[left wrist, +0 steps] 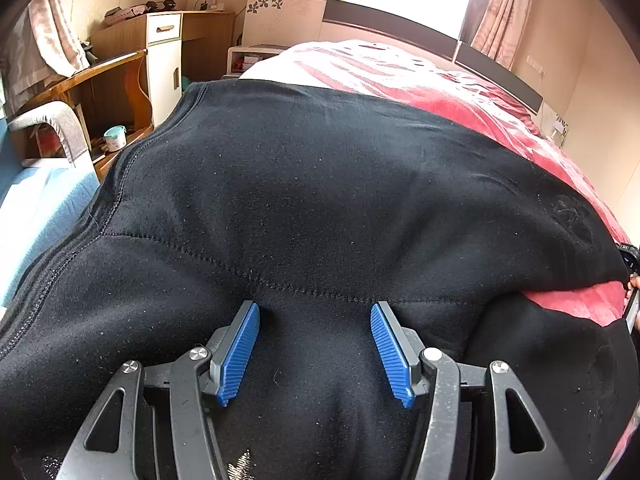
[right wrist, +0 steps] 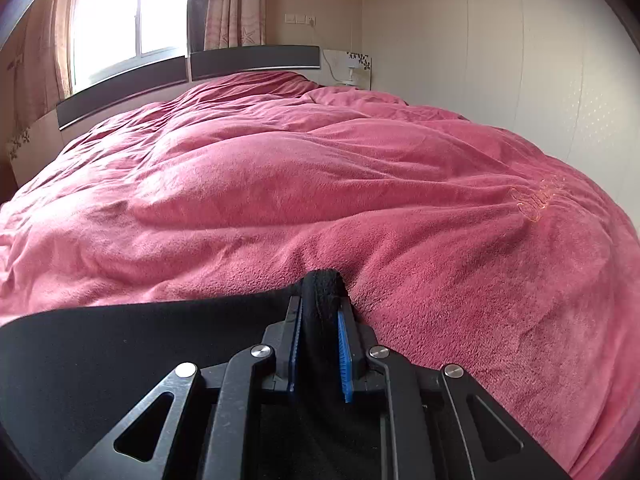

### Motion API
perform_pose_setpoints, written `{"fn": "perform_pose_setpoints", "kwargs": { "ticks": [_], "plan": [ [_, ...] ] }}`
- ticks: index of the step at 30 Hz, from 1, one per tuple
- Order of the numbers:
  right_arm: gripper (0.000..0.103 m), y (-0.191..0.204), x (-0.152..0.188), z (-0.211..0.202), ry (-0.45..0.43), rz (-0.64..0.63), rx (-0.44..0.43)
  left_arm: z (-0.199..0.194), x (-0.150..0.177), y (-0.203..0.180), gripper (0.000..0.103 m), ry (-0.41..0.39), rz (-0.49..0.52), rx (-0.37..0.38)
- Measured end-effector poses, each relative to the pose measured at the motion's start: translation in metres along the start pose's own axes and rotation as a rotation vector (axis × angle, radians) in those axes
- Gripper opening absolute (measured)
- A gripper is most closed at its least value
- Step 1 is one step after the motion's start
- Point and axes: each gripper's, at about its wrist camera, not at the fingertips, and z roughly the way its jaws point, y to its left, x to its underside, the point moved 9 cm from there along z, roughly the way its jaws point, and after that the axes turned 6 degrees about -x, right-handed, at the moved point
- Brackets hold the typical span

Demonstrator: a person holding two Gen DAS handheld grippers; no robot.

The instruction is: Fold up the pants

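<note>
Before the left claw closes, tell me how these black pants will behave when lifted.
The black pants will likely flop: they drape in soft wrinkles over the red blanket. They look thick, so probably somewhat heavy. The right claw already pinches a bunched edge, so grip seems secure; the left claw stands open.

A sunlit window with pink curtains backs the red-blanketed bed.

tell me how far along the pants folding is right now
Early. Done: the black pants lie spread over the red blanket on the bed. In hand: the right gripper is shut on a bunched edge of the pants, while the left gripper sits open over the fabric near a seam, gripping nothing. Left: no finished compact fold shows; the folding remains.
</note>
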Motion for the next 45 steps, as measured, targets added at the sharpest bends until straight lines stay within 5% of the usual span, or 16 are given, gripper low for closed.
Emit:
{"fn": "perform_pose_setpoints", "kwargs": {
  "ticks": [6, 9, 15, 29, 39, 41, 45],
  "plan": [
    [0.016, -0.002, 0.011, 0.008, -0.003, 0.013, -0.01, -0.013, -0.018, -0.004, 0.058, 0.034, -0.012, 0.007],
    [0.016, -0.002, 0.014, 0.011, 0.0, 0.015, -0.015, -0.028, -0.041, -0.006, 0.058, -0.007, -0.04, 0.059],
    [0.016, -0.003, 0.018, 0.014, 0.003, 0.014, -0.017, -0.039, -0.089, 0.007, 0.059, -0.074, -0.05, 0.049],
    [0.016, -0.006, 0.02, 0.017, 0.005, 0.025, -0.035, 0.048, -0.192, 0.098, 0.059, 0.065, -0.249, -0.055],
    [0.016, -0.005, 0.021, 0.016, 0.003, 0.026, -0.034, 0.107, -0.212, 0.123, 0.057, 0.143, -0.273, -0.13],
    [0.016, -0.005, 0.022, 0.016, 0.003, 0.024, -0.032, 0.115, -0.211, 0.124, 0.052, 0.147, -0.295, -0.115],
    [0.016, -0.004, 0.023, 0.016, 0.006, 0.018, -0.026, 0.122, -0.21, 0.116, 0.024, 0.147, -0.281, -0.099]
  ]
}}
